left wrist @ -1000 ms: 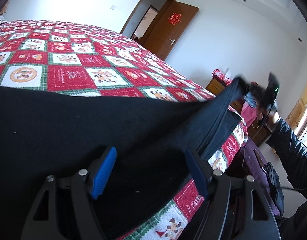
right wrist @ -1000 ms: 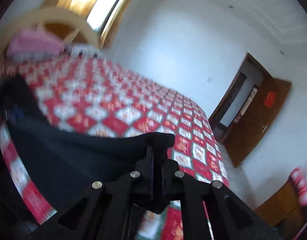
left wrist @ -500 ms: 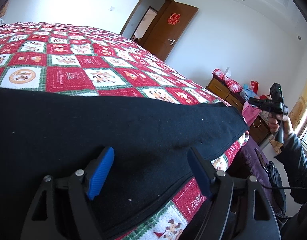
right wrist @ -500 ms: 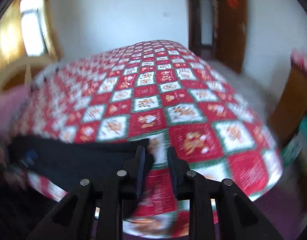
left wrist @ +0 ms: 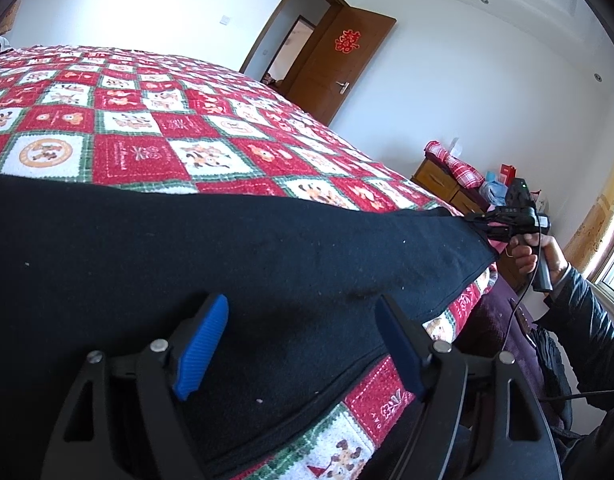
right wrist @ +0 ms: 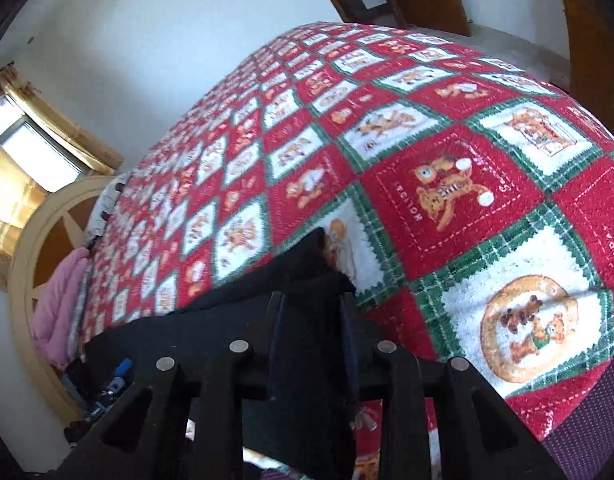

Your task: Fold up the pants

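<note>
— Black, matte cloth with pale lint specks: that's the pants, lying flat along the near edge of the quilt, on the bed.

— What does the left camera give you that the right doesn't?

— Their whole spread, and the left gripper hanging over them with its jaws wide apart, holding nothing. Its pads are ribbed blue plastic on black arms. At the far corner of the pants you also see the right gripper from outside, in a hand with a dark padded sleeve.

— And the right camera?

— A close look at that corner. The right gripper has its jaws nearly together, with a bunched fold of the pants pinched between them, a peak of cloth standing up beyond the tips. The left gripper shows small at the pants' other end, only a bit of blue.

— The quilt itself?

— Fleecy, a check of red and white squares with green plaid borders and teddy-bear prints. Beyond the quilt from the left camera: a brown wooden door with a red paper emblem. From the right camera: a curved pale wooden headboard and something pink beside the quilt.
</note>
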Available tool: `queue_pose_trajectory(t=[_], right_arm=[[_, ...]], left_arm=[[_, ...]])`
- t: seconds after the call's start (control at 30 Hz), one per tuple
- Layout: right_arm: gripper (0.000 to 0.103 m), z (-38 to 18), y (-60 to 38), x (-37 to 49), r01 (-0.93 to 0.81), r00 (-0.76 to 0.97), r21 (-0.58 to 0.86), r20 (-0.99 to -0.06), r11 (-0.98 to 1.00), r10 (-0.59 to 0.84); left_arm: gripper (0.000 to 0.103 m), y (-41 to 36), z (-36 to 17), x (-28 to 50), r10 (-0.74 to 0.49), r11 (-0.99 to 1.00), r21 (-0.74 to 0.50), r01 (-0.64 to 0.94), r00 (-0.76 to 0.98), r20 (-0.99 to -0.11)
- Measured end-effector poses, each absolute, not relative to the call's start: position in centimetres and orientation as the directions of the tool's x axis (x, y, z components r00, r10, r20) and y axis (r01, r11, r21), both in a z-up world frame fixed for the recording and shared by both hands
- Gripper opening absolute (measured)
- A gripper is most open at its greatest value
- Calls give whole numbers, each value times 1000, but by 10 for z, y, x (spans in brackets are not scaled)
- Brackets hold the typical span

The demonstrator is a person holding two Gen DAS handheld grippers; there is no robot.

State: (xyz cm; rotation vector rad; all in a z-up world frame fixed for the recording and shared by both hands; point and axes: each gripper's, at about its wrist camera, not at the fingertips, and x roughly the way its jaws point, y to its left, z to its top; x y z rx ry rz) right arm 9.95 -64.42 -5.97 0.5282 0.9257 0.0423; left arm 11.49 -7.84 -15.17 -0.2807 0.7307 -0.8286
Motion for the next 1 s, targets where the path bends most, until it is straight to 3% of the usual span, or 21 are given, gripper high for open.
queue_pose_trajectory(t=[0.03,0.07,0.4,0.47,0.63,0.7,0.73,0.77,0.8,1.0], right_arm=[[8,-60,-642,100,181,614,437,-750,881,245],[2,-56,-637,100,169,626,407,-748,898,221],[2,11,-604,111,46,764,299,-625,953,159],[2,4,-609,121,81,756,304,-639,949,140],[3,-56,-628,153,185,613,298,-780,937,127],[5,-64,-635,152,181,635,330,-759,927,146],[13,-64,-637,150,184,642,347,-751,920,155],[41,-63,-640,146,203,644,349,-751,915,144],[48,-62,-642,142,224,643,343,-756,912,126],[48,-55,-630,99,191,667,378,-727,906,163]], left_arm=[[79,-78,-152,115,-754,655,-496,570,454,-474],[79,-77,-153,114,-756,654,-497,571,456,-470],[79,-72,-154,106,-728,684,-498,533,530,-434],[79,-73,-155,104,-718,695,-481,534,543,-436],[79,-72,-155,100,-710,704,-467,535,554,-434],[79,-70,-154,100,-712,701,-475,532,555,-429],[79,-69,-154,100,-712,701,-477,530,557,-428],[79,-68,-154,100,-712,700,-481,528,558,-426],[79,-67,-153,100,-712,701,-485,523,559,-426],[79,-39,-134,96,-656,748,-466,472,629,-417]])
